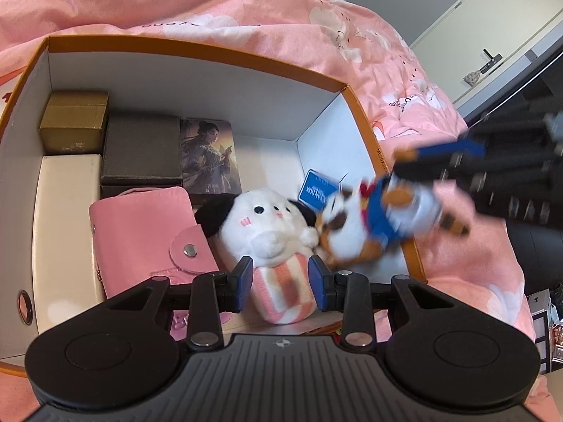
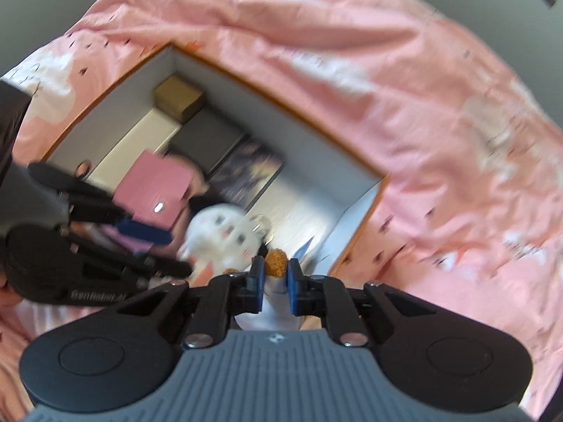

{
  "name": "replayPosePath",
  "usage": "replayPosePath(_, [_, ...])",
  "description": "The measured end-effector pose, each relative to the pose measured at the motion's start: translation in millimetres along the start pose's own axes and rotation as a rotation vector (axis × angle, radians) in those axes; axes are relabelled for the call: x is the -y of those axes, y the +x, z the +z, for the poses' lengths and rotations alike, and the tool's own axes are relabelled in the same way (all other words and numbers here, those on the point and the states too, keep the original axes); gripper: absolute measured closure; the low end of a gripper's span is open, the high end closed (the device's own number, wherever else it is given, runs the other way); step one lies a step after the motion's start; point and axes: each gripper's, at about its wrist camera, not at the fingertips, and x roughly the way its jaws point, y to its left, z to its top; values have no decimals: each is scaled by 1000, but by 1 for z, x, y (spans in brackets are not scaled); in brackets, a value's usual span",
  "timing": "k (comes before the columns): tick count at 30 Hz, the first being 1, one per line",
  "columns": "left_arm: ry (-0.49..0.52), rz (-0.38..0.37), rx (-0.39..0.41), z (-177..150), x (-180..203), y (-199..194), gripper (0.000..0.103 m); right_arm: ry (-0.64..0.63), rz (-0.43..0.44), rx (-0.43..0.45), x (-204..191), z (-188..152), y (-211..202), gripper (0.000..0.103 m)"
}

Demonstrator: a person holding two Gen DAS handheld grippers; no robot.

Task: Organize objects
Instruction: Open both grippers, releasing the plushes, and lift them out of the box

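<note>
An orange-rimmed cardboard box (image 1: 197, 47) lies on a pink bed. My left gripper (image 1: 281, 281) is shut on a white panda plush (image 1: 271, 225) with a pink-striped base, held inside the box near its front. My right gripper (image 2: 275, 277) is shut on a blurred plush in blue clothes (image 1: 383, 218) with brown parts, and holds it over the box's right wall, touching the panda. The panda also shows in the right wrist view (image 2: 221, 232). The box (image 2: 281, 105) shows there too.
Inside the box are a gold carton (image 1: 74, 119), a dark grey box (image 1: 140, 151), a cream case (image 1: 67, 218), a pink wallet (image 1: 147, 239), a picture card (image 1: 209, 154) and a blue card (image 1: 318, 190). Pink bedding (image 1: 246, 7) surrounds it. A wardrobe (image 1: 492, 28) stands right.
</note>
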Motion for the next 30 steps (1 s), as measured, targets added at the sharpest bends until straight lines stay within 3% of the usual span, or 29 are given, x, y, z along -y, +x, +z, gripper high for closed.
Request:
replayPosePath(8, [-18, 5, 13, 0, -7, -4, 63, -37, -191, 202, -10, 3, -13, 90])
replayPosePath(12, [-27, 5, 13, 1, -8, -3, 63, -46, -213, 274, -15, -2, -19, 90])
replayPosePath(18, [-17, 11, 22, 0, -6, -7, 63, -106, -168, 93, -29, -13, 17, 90])
replayPosePath(26, [-22, 13, 26, 2, -6, -6, 63, 24, 122, -129, -22, -31, 35, 89])
replayPosePath(28, [-20, 15, 26, 2, -5, -6, 63, 51, 145, -152, -19, -31, 37, 87])
replayPosePath(30, [-19, 18, 27, 3, -6, -6, 63, 73, 168, -178, -15, -32, 37, 77])
